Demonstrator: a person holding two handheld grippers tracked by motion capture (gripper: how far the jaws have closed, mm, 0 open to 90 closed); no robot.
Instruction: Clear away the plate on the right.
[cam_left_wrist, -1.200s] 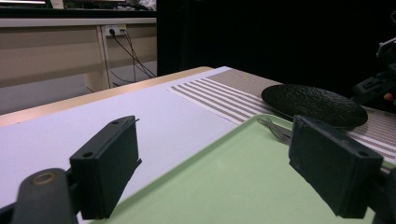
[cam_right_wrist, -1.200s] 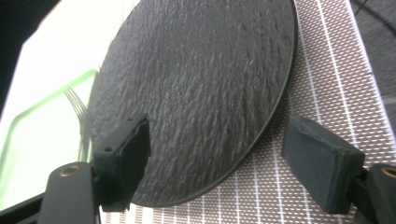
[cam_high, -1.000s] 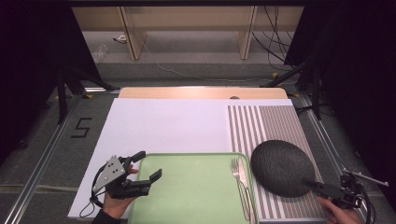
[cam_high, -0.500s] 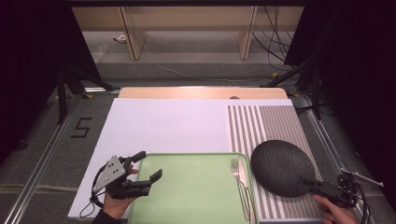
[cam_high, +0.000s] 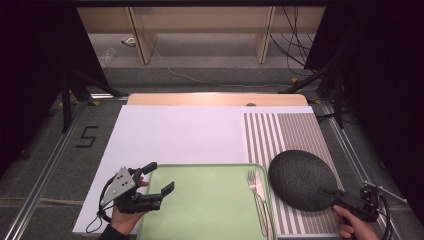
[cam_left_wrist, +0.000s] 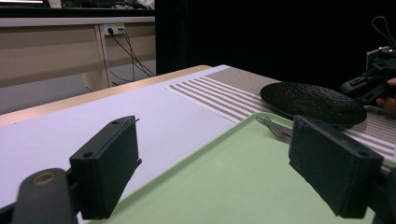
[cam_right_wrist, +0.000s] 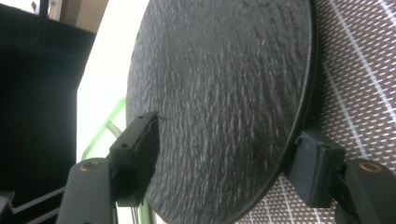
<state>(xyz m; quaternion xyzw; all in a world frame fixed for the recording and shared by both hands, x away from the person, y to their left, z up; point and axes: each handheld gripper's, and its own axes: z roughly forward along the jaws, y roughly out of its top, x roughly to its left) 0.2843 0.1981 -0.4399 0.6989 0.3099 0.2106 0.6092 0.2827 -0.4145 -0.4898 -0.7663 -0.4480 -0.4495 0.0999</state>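
Since a second ago, your right gripper has crept in from the near right corner of the table toward the black plate, and its jaws have been closing. In the right gripper view one jaw lies over the plate's textured top and the other hangs beneath its rim, so the plate's near edge sits between them. A gap shows on both sides, so I judge they are not yet clamped. Straddling the rim like this is probably the only way to grasp so flat a dish.

That plate rests on the striped placemat along the right side of the table, its left edge just beside the green tray, so a lift into the tray would be short.

A fork and a knife lie side by side along the tray's right edge, close to the plate. That leaves the middle of the tray bare, but the plate would have to clear them.

Your left gripper has not shifted. It hovers at the tray's far left corner with jaws wide apart and nothing between them, probably waiting to steady the tray. The left gripper view looks across the tray toward the plate.
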